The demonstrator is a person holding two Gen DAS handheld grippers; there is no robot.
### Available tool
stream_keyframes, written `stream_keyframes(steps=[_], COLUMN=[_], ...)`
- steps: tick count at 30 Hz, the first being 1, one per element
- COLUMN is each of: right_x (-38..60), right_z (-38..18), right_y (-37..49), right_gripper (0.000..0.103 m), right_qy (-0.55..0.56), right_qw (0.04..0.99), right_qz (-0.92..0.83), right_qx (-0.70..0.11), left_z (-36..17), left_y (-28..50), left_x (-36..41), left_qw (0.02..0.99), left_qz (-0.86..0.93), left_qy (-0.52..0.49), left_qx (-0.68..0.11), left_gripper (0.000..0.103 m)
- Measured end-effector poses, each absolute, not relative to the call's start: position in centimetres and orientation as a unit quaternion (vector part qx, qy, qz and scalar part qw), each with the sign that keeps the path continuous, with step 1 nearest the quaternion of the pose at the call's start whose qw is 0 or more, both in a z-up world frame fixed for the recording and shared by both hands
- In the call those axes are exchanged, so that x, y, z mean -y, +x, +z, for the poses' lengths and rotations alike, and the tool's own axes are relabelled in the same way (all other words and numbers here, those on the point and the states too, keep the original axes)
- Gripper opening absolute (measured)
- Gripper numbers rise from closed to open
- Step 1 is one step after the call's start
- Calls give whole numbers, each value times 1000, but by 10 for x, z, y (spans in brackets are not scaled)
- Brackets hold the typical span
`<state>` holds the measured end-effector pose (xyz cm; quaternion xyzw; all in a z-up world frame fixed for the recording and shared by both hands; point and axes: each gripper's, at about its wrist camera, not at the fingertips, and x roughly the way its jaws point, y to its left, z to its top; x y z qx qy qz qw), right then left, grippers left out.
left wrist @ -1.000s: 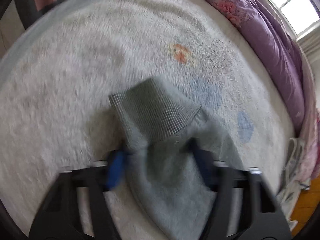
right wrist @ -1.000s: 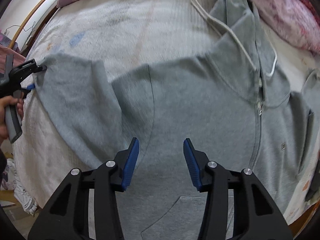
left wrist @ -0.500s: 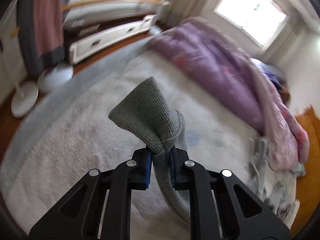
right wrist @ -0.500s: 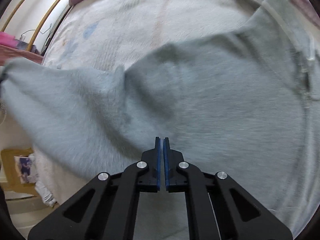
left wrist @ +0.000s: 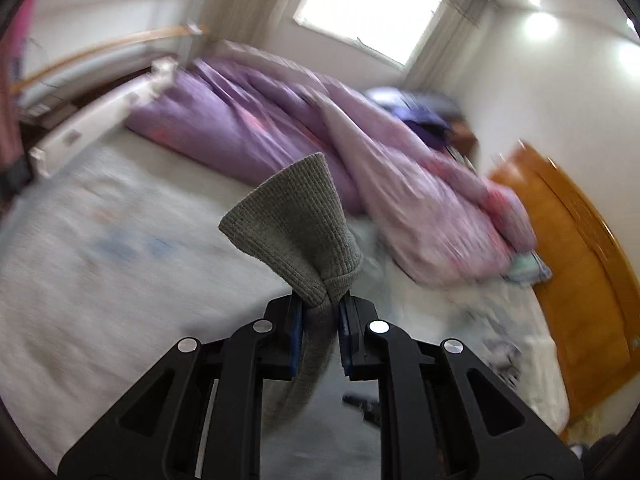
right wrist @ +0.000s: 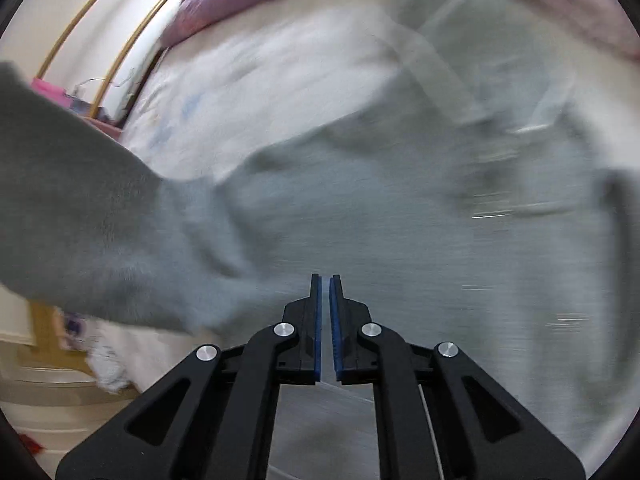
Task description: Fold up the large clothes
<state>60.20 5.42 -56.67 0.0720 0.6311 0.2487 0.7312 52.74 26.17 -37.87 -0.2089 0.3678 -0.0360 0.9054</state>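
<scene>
A grey zip hoodie (right wrist: 400, 216) lies spread on the bed's white sheet (right wrist: 256, 80). My left gripper (left wrist: 319, 312) is shut on the hoodie's ribbed sleeve cuff (left wrist: 296, 232) and holds it raised above the bed; the sleeve hangs down between the fingers. In the right wrist view the lifted sleeve (right wrist: 80, 208) stretches up to the left. My right gripper (right wrist: 325, 292) is shut just above the hoodie's body, jaws almost together; I cannot tell whether cloth is pinched between them. The view is blurred.
A purple and pink quilt (left wrist: 320, 120) is heaped along the far side of the bed. An orange wooden door (left wrist: 580, 272) stands at the right. A window (left wrist: 368, 12) is in the far wall. Clutter (right wrist: 100, 356) lies beside the bed at lower left.
My left gripper closed on the sleeve cuff and lifted it high off the bed, tilting up toward the room. My right gripper closed over the hoodie's body. The sleeve now stretches upward.
</scene>
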Motion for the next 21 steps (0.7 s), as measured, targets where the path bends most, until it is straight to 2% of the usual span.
stream_keyframes(steps=[4, 7, 10, 12, 14, 15, 17, 19, 20, 21], right_x=[50, 134, 208, 260, 303, 319, 349, 370, 377, 384], right_z=[-535, -522, -519, -521, -524, -527, -534, -554, -564, -575], right_y=[614, 631, 657, 683, 705, 718, 742, 768, 779, 788], right_gripper=[6, 7, 12, 21, 24, 35, 45, 48, 51, 51], right_qy=[-5, -22, -8, 18, 45, 45, 85, 106, 109, 134], right_qw=[777, 795, 806, 807, 810, 807, 800, 776, 764, 753], right_qz=[187, 133, 77, 34, 0, -19, -28, -59, -70, -67], right_qx=[-601, -591, -586, -589, -585, -589, -593, -618, -632, -641], left_z=[-433, -492, -541, -565, -580, -589, -601, -609, -611, -606], left_y=[558, 579, 588, 593, 591, 593, 595, 600, 598, 593], left_x=[-150, -86, -39, -13, 5, 10, 15, 17, 14, 12], left_qw=[885, 858, 830, 814, 811, 801, 791, 775, 770, 773], left_qz=[-74, -90, -96, -98, -101, -102, -94, -93, -95, -105], left_qy=[-192, -181, -170, -152, -130, -129, -122, -135, -145, -164], left_qx=[-417, -472, -522, -552, -562, -576, -592, -611, -614, -604], left_gripper=[15, 15, 15, 15, 17, 18, 19, 36, 49, 53])
